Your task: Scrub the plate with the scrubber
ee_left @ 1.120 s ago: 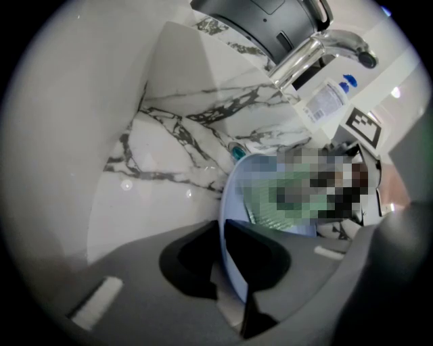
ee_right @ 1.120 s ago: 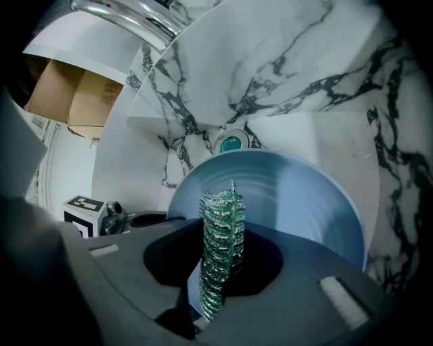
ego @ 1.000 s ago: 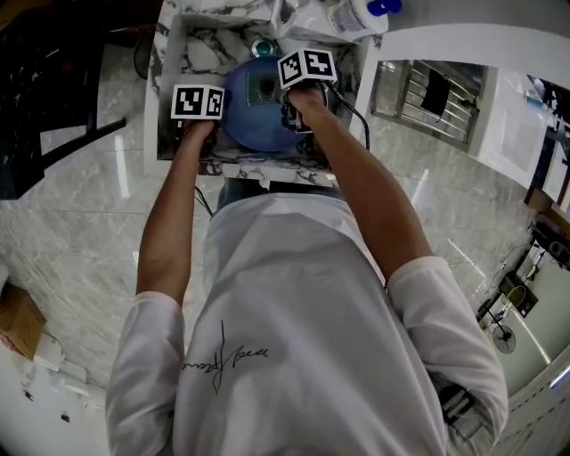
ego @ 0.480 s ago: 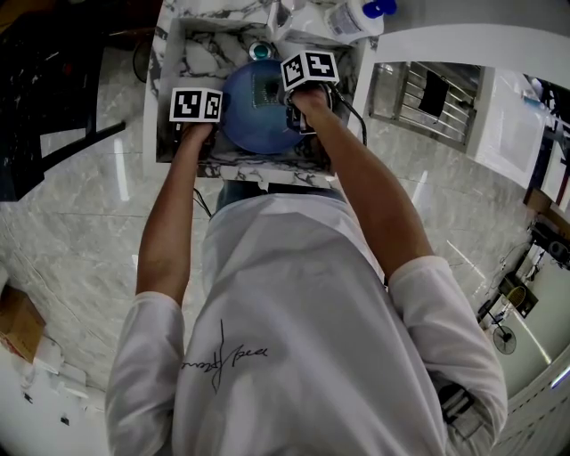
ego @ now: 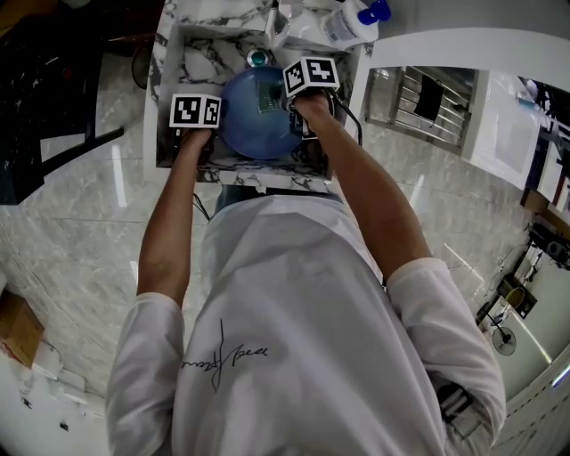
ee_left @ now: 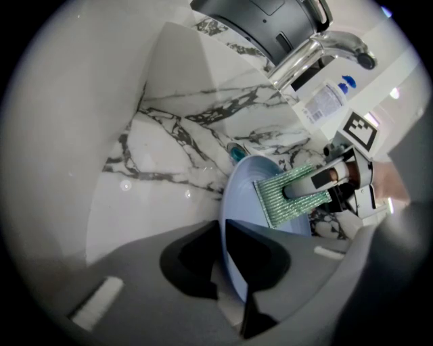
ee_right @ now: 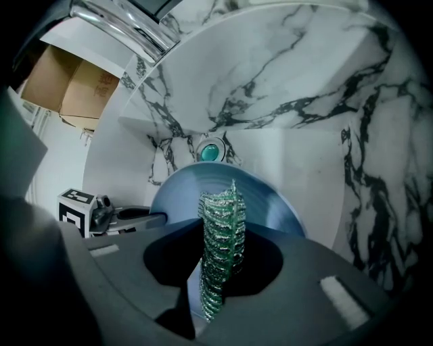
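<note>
Pinches plate (ee_left: 252,197) rim, left side, between left gripper (ee_left: 226,270) jaws, tilted on edge in sink (ego: 198,52). Clamps scrubber (ee_right: 220,246) in right gripper (ee_right: 216,287), against plate's face. Likely stiff, slippery, breakable: hold rim firmly.

A plate (ego: 254,125) stands on edge in the sink (ego: 198,52), its left rim between the left gripper's (ee_left: 222,236) jaws. The right gripper (ee_right: 211,280) presses a scrubber (ee_left: 294,196) against the plate's right side. The drain (ee_right: 212,150) lies behind the plate, with the faucet (ee_left: 318,54) and a bottle (ego: 354,18) beyond.
</note>
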Motion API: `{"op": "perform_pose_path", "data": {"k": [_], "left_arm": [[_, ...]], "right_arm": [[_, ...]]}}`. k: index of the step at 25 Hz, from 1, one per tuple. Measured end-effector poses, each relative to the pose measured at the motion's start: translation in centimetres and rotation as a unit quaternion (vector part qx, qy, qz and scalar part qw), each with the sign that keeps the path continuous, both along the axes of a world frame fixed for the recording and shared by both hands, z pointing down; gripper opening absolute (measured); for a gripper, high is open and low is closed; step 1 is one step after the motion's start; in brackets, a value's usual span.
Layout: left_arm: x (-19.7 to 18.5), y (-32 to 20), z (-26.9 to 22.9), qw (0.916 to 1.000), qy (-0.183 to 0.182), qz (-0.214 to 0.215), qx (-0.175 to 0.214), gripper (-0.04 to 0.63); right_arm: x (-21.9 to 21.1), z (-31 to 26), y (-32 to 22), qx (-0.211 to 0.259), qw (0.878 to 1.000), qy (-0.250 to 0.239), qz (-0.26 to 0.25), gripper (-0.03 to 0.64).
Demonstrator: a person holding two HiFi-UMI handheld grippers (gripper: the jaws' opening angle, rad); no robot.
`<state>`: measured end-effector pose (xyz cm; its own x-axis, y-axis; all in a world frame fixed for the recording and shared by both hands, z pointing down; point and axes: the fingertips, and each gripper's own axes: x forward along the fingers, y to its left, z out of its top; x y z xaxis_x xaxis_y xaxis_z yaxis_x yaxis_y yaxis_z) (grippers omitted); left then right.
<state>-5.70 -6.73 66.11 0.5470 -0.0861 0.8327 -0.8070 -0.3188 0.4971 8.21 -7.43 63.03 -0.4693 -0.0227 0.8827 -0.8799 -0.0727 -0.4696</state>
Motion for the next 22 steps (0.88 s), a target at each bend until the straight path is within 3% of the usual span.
{"op": "perform_pose_path", "data": {"k": [22], "left_arm": [[0.1, 0.0, 0.1, 1.0000, 0.003, -0.001, -0.002, 0.087]], "right_arm": [[3.6, -0.2, 0.7, -0.001, 0.997, 0.071, -0.015, 0.064]]}}
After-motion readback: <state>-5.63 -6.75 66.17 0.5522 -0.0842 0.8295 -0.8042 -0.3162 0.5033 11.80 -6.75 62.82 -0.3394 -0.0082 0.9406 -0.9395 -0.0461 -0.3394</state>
